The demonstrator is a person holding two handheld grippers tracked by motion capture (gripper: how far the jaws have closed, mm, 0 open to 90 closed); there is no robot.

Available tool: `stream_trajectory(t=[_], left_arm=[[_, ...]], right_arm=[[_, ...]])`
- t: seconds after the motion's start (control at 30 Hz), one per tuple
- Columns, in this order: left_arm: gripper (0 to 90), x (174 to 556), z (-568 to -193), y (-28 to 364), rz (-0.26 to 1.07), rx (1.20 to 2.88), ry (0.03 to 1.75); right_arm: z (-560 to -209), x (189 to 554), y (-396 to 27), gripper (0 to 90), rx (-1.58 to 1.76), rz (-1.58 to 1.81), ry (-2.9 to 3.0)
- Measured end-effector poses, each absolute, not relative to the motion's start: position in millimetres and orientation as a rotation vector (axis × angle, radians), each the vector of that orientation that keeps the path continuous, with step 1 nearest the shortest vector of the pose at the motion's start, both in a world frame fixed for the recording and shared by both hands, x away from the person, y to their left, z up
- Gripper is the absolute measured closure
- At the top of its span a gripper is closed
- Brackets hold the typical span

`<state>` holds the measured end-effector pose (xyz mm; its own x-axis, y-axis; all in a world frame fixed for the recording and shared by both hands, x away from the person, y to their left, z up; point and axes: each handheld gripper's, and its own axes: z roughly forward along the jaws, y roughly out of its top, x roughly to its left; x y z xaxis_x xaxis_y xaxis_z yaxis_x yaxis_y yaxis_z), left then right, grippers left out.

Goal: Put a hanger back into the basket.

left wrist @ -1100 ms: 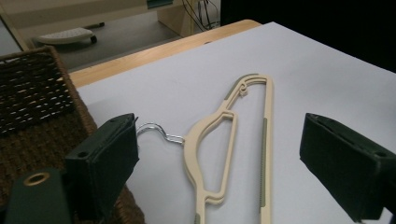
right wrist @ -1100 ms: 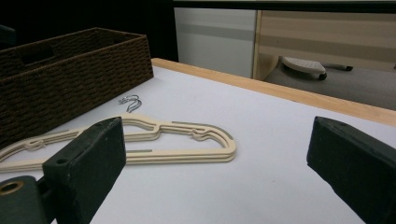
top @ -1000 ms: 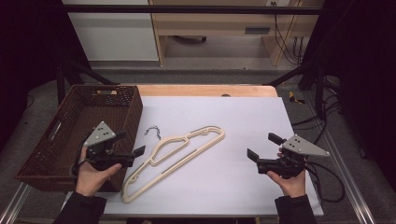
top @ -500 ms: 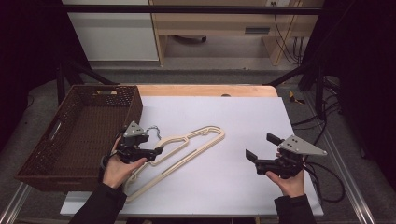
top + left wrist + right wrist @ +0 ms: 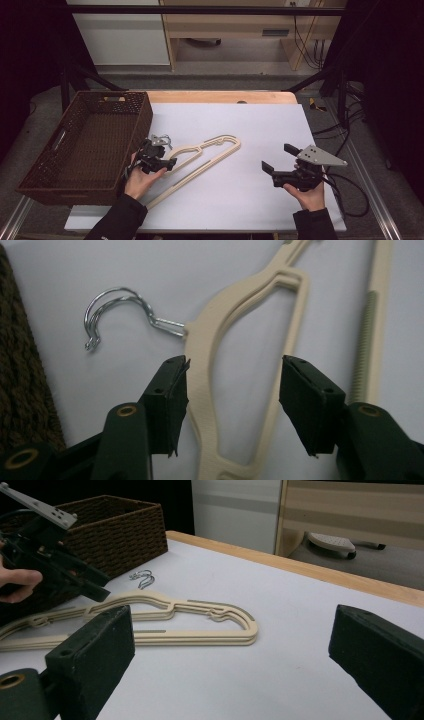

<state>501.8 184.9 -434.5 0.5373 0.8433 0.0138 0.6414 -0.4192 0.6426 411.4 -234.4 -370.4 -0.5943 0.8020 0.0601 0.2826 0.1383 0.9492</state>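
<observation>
Two beige plastic hangers lie stacked on the white table, their metal hooks pointing at the basket. My left gripper is low over their neck. In the left gripper view the neck runs up between the jaws just below the hooks. The left pad sits against the neck's edge and the right pad stands clear. These jaws have just been closing and are still open around the neck. My right gripper stays open and holds nothing, well right of the hangers.
A dark brown woven basket stands at the table's left, close beside the left hand. The white table cover ends at a wooden strip at the back. Beyond the table are a white cabinet and loose cables on the floor.
My left gripper has moved right, away from the basket, and down onto the hangers' neck, with its jaws narrower than before. The right gripper and the hangers have not moved.
</observation>
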Motion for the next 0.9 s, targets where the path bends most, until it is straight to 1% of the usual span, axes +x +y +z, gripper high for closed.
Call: stream_trajectory(t=[0.13,0.2,0.3,0.33,0.5,0.73,0.87,0.9], left_arm=[[48.0,507.3,-443.1,185.0,0.452,2.208,1.235],[50.5,510.7,-447.7,185.8,0.445,2.208,1.272],[51.9,513.0,-450.4,186.2,0.439,2.219,1.28],[54.0,513.8,-453.3,185.7,0.428,2.212,1.29],[58.1,517.8,-461.2,189.0,0.41,2.223,1.331],[69.8,518.1,-459.5,190.2,0.409,2.204,1.364],[71.0,517.7,-458.3,191.1,0.4,2.189,1.378],[72.5,516.3,-456.5,191.2,0.404,2.172,1.383]], right_arm=[[-370.4,411.5,-234.4,4.6,1.037,1.465,1.953],[-370.7,411.8,-234.4,4.6,1.033,1.461,1.952],[-371.0,411.9,-234.0,4.6,1.034,1.461,1.954],[-371.3,412.0,-233.5,4.6,1.034,1.459,1.959],[-372.0,412.6,-232.7,4.5,1.034,1.454,1.965],[-372.9,413.3,-231.8,4.6,1.032,1.446,1.97],[-373.1,413.4,-231.5,4.6,1.031,1.446,1.972],[-373.1,413.3,-231.6,4.6,1.032,1.446,1.972]])
